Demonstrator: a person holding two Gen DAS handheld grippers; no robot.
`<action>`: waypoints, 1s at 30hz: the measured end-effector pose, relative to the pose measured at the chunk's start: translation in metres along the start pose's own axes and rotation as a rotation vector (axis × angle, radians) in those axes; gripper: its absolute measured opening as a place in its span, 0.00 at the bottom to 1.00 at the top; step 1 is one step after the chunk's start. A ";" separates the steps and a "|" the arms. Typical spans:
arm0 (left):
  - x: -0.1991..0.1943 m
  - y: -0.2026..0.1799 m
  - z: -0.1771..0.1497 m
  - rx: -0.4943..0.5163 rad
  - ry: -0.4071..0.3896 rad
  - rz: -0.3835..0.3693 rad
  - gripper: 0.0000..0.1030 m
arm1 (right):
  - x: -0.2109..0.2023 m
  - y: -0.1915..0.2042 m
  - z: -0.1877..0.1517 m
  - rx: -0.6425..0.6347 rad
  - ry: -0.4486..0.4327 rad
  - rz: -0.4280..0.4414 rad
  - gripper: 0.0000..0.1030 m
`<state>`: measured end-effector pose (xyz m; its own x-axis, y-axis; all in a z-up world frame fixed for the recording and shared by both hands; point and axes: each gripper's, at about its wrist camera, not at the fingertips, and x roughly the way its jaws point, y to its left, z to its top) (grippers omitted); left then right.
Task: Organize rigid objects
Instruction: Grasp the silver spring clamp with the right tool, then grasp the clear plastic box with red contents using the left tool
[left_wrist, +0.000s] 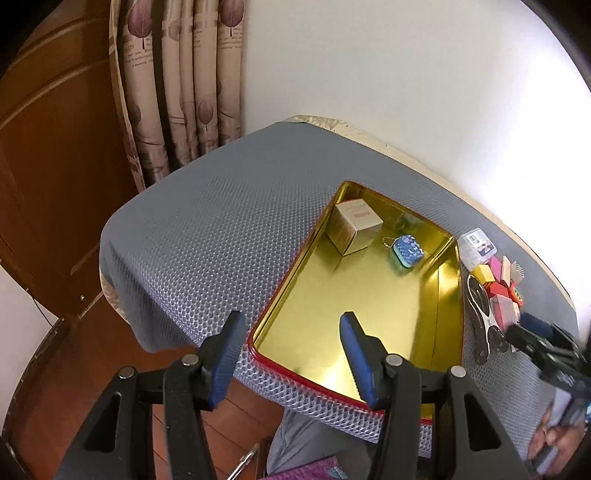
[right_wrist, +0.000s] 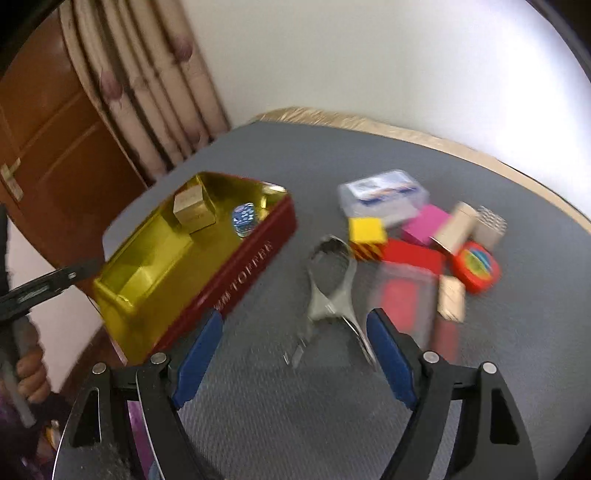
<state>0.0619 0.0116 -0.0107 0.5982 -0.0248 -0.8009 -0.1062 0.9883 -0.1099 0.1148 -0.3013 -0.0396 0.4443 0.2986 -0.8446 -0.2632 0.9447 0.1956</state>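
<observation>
Both the left gripper (left_wrist: 291, 360) and the right gripper (right_wrist: 295, 354) hang open, holding nothing. The red tin (right_wrist: 236, 280) sits left of centre with 2 things inside, a small box (right_wrist: 192, 210) and a blue pouch (right_wrist: 243, 218). Metal tongs (right_wrist: 332, 291) and a blurred heap of coloured blocks (right_wrist: 417, 243) lie at centre right.

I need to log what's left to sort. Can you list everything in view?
tin: 1, red outside, gold inside, mat's left
carton: 1, beige, in tin
keychain: 1, blue, in tin
metal tool: 1, silver, beside tin
clear case: 1, behind blocks
blocks: several, yellow, pink, red, beige, mat's right
round tape: 1, red
mat: 1, grey
left gripper: open, over tin's near corner
right gripper: open, empty
</observation>
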 end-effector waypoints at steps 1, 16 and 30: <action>0.000 0.001 0.000 0.001 -0.003 0.002 0.53 | 0.008 0.000 0.005 0.006 0.018 0.000 0.76; 0.014 -0.004 -0.003 0.041 0.061 -0.029 0.53 | 0.075 -0.005 0.015 0.015 0.203 -0.114 0.52; 0.006 -0.008 -0.003 0.061 0.024 -0.018 0.53 | -0.022 -0.029 -0.026 0.238 0.043 0.002 0.29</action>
<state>0.0641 0.0026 -0.0166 0.5804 -0.0454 -0.8130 -0.0466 0.9950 -0.0889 0.0899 -0.3390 -0.0396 0.4061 0.2995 -0.8634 -0.0524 0.9508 0.3053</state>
